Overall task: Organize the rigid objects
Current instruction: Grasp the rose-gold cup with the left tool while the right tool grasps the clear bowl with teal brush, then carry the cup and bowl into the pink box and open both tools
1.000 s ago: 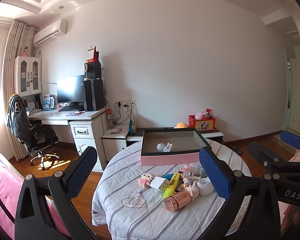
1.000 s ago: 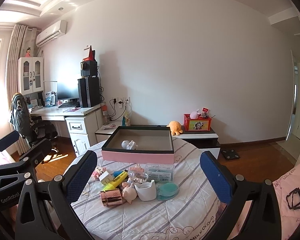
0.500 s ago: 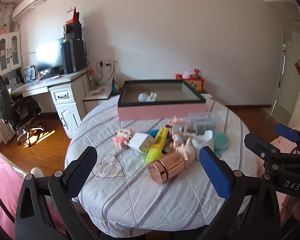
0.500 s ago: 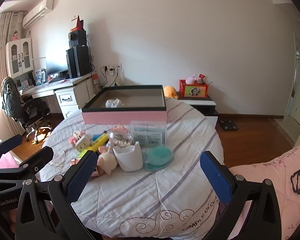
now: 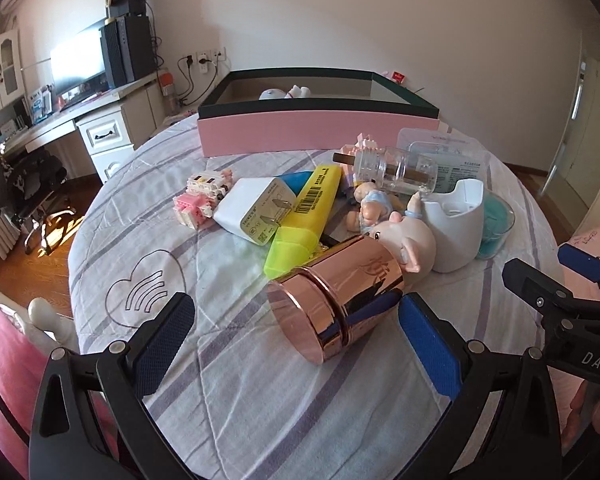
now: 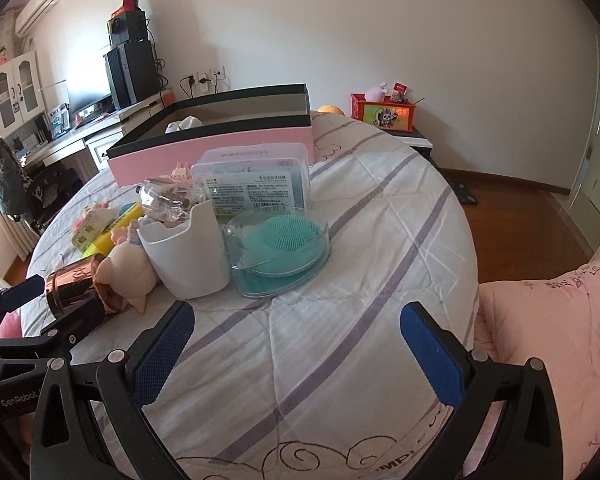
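While wide apart, both tools (image 5: 296,336) (image 6: 296,336) empty.

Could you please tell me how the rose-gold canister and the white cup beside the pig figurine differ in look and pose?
The rose-gold canister lies on its side, while the white cup stands upright. The canister is shiny, mirror-like metal with a closed lid end facing the left gripper; the cup is matte white, open-topped, with a notched rim. The canister sits nearest the left gripper, the cup farther back beside the teal brush case. Both touch the pig figurine and rest on the striped tablecloth.
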A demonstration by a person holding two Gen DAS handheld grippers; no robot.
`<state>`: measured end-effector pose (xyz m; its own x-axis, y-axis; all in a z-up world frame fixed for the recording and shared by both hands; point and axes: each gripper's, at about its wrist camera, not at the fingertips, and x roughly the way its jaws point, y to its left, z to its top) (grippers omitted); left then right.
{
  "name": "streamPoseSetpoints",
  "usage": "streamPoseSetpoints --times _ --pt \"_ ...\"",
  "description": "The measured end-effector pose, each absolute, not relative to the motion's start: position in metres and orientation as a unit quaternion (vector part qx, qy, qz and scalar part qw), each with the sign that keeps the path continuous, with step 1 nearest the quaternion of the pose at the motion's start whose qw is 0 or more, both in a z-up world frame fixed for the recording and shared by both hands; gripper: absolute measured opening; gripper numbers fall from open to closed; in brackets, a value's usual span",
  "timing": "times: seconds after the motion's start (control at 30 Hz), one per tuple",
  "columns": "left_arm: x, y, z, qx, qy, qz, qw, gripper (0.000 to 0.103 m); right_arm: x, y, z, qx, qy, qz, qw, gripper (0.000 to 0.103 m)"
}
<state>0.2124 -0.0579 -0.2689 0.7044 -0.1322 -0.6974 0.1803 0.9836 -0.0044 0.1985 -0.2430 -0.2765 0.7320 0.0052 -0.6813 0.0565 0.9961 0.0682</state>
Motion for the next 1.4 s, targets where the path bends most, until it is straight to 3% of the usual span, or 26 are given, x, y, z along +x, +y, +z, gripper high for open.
streamPoseSetpoints --times 0.07,0.13,0.27,0.63,0.73,0.8,1.03,1.4 --pt "0.215 -0.061 -0.272 0.036 0.376 -0.097 0.921 0.100 0.206 -0.245 -0.282 0.042 0.373 -0.014 0.927 0.103" --pt "0.218 -0.067 -0.276 0.046 0.380 -0.109 0.918 0.076 0.214 -0.244 -0.287 0.038 0.380 -0.014 0.924 0.103" --pt "0.219 -0.072 -0.279 0.057 0.383 -0.132 0.912 0.055 0.230 -0.243 -0.290 0.025 0.390 -0.017 0.920 0.103" --pt "0.209 -0.064 -0.263 0.054 0.378 -0.166 0.909 0.049 0.265 -0.250 -0.295 0.006 0.409 0.004 0.913 0.100" --pt "0.208 -0.064 -0.259 0.055 0.373 -0.173 0.910 0.048 0.268 -0.249 -0.296 0.004 0.405 0.018 0.914 0.091" --pt "0.207 -0.065 -0.256 0.056 0.371 -0.175 0.910 0.048 0.268 -0.246 -0.294 0.002 0.397 0.028 0.917 0.072" --pt "0.202 -0.063 -0.241 0.047 0.357 -0.188 0.914 0.048 0.251 -0.250 -0.283 0.029 0.378 0.037 0.925 0.072" --pt "0.230 -0.064 -0.194 0.056 0.309 -0.184 0.932 0.048 0.250 -0.230 -0.219 0.020 0.318 0.088 0.944 0.072"
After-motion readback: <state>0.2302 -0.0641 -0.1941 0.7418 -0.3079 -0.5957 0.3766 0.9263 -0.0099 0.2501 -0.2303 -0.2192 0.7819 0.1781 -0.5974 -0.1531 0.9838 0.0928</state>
